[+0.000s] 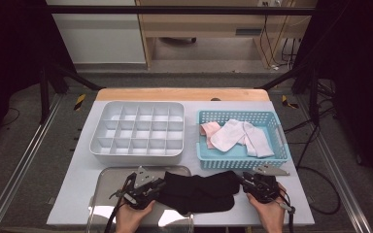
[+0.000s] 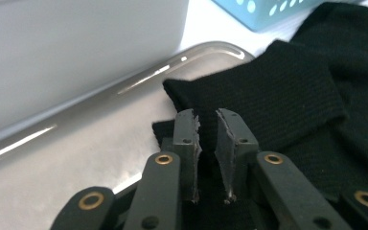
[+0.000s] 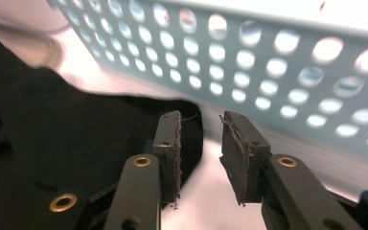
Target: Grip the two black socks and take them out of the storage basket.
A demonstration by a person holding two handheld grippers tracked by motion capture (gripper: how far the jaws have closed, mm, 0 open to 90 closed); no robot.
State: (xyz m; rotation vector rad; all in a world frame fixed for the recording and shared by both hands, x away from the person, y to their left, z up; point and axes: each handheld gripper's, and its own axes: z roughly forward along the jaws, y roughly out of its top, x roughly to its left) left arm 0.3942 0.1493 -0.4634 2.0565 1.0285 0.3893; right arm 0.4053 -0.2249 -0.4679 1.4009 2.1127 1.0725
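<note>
Socks, black (image 1: 199,191): laid on desk before blue basket (image 1: 281,145); left tool (image 1: 151,189) and right tool (image 1: 246,183) both released; folding, sorting outstanding.

- Left hand (image 1: 132,217) enters from the bottom edge and holds the left claw (image 2: 208,125) low and level, pointing right; its jaws stand a narrow gap apart.
- Right hand (image 1: 268,212) holds the right claw (image 3: 202,125) low, pointing left, jaws parted somewhat wider.
</note>
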